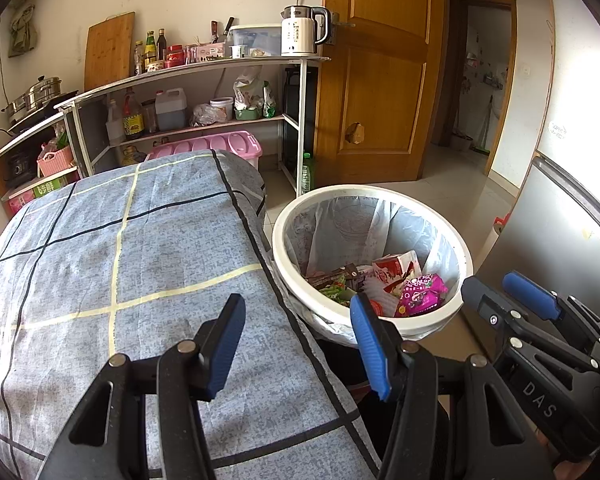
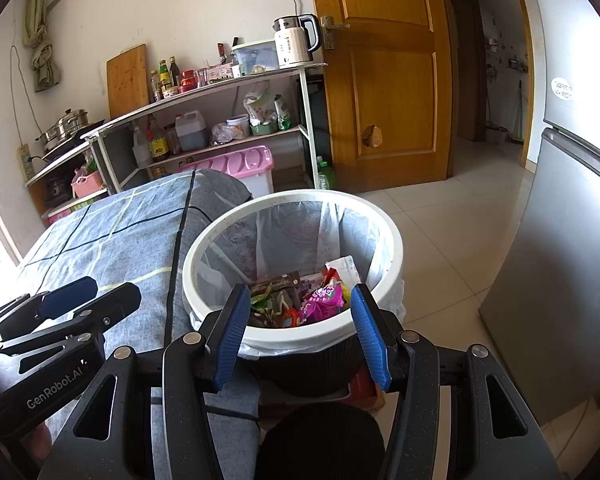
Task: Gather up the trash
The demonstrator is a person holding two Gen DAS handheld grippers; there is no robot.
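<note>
Half of wrappers (image 2: 296,300) hidden — bin rim (image 2: 300,334) in front.

Bright daylight, sharp focus, glare blown out at right edges, fisheye bending with dark corners.

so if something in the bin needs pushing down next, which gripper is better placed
Right, probably. The right gripper hangs open with the bin and its wrappers straight between its fingers. The left gripper is open too, but it sits over the checked cloth with the bin off to its side.
</note>
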